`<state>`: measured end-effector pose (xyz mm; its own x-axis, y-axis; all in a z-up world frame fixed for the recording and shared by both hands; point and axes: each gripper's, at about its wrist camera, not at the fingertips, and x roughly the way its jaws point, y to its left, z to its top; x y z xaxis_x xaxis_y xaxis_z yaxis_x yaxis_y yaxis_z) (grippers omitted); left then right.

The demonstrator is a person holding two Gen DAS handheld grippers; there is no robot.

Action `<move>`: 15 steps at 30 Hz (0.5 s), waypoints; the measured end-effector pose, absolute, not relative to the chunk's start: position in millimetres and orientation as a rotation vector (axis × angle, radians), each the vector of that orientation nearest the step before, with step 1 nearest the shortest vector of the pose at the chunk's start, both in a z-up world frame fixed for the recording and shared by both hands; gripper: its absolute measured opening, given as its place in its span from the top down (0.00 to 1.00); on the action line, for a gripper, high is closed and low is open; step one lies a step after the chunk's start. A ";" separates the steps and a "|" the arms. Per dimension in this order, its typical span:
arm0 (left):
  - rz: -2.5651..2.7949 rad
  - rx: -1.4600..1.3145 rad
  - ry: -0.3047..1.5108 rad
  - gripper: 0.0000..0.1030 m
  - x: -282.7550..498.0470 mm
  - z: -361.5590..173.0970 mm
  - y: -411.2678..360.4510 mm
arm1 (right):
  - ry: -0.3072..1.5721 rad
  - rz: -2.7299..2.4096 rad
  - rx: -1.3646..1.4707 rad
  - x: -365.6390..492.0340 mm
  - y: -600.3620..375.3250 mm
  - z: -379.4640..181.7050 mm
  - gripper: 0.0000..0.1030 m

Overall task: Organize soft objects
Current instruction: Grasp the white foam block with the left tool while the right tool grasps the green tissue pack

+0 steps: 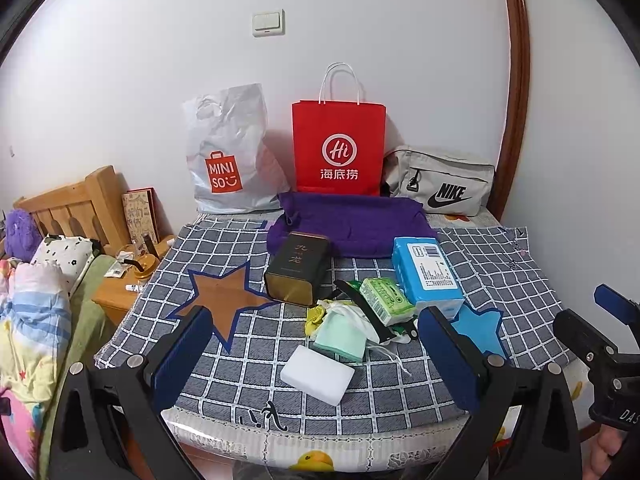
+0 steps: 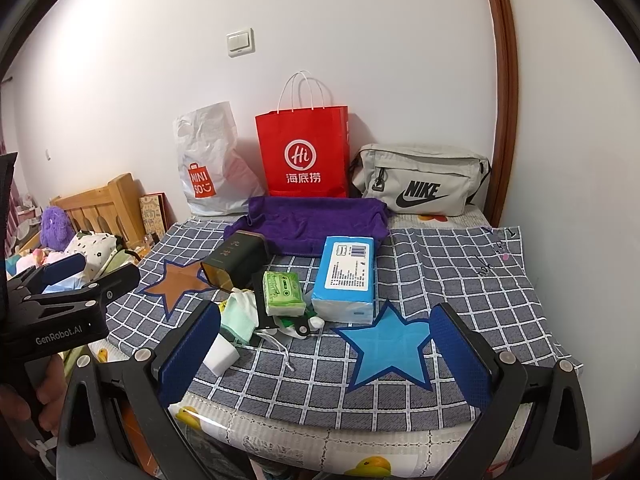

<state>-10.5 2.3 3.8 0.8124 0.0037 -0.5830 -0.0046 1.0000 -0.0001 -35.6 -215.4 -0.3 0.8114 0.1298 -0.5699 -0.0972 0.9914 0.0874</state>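
White wall and a wooden door frame backed the scene, and below them a tabletop (image 1: 500,280) lay under a grey-blue checked cloth (image 2: 460,280) with a brown star and a blue star sewn on.

At the centre of both frames sat the heap of soft things: a white rectangular foam sponge (image 1: 317,374) nearest the lower edge, a mint-green folded cloth pouch (image 1: 340,338) just behind it, a white drawstring bag (image 2: 242,304) touching the pouch, a green pack of pocket tissues (image 1: 386,300), and a blue-wrapped block of facial tissues (image 1: 426,276) to the right of that. A dark tin with gold trim (image 1: 298,268) lay on its side left of the heap, and a folded purple towel (image 1: 352,224) spread behind it.

Along the wall stood a white Miniso plastic bag (image 1: 228,160), a red paper carrier bag (image 1: 338,148) and a grey Nike waist bag (image 1: 440,184).

Left claw (image 1: 316,352) hung low in its frame with blue pads wide apart, holding nothing, the sponge between them in view. Right claw (image 2: 326,356) was likewise spread and empty over the blue star.
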 end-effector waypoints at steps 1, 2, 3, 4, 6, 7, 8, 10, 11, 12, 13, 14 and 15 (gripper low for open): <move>0.001 -0.001 0.625 0.00 -9.3 2.6 2.5 | 0.612 0.123 0.059 -34.0 -216.4 -1.1 0.00; -0.005 0.001 0.631 0.00 -7.7 0.8 3.0 | 0.613 0.124 0.061 -33.2 -217.3 -1.6 0.00; -0.012 0.005 0.641 0.00 -5.0 -2.6 3.4 | 0.615 0.125 0.064 -31.4 -218.0 -3.1 0.00; -0.013 0.006 0.650 0.00 -3.1 -5.0 4.2 | 0.618 0.124 0.067 -28.9 -219.5 -5.3 0.00; -0.003 0.014 0.676 0.00 3.2 -12.1 8.2 | 0.628 0.122 0.068 -24.3 -221.6 -10.0 0.00; -0.003 0.017 0.688 0.00 5.7 -15.6 9.6 | 0.636 0.122 0.066 -20.8 -222.5 -13.8 0.00; -0.011 0.022 0.706 0.00 9.2 -21.0 11.8 | 0.640 0.122 0.067 -18.4 -223.2 -16.3 0.00; -0.013 0.037 0.729 0.00 14.2 -30.7 14.0 | 0.652 0.121 0.071 -11.5 -225.1 -23.2 0.00; -0.005 0.042 0.746 0.00 17.7 -37.2 16.4 | 0.659 0.122 0.074 -8.7 -225.5 -26.6 0.00; 0.000 0.044 0.759 0.00 20.0 -43.0 18.0 | 0.666 0.123 0.076 -5.3 -225.5 -30.4 0.00; 0.000 0.044 0.770 0.00 22.3 -46.9 19.1 | 0.678 0.124 0.076 -0.4 -225.0 -35.4 0.00; 0.002 0.043 0.789 0.00 26.3 -54.9 21.8 | 0.688 0.125 0.074 3.3 -224.2 -40.0 0.00; 0.005 0.043 0.801 0.00 29.2 -60.6 22.0 | 0.697 0.125 0.073 6.0 -223.2 -45.2 0.00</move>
<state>29.2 22.0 -60.6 0.6962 0.0205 -0.7176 0.0123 0.9991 0.0406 6.0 -223.2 -45.2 0.7596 0.1391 -0.6353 -0.0906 0.9900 0.1085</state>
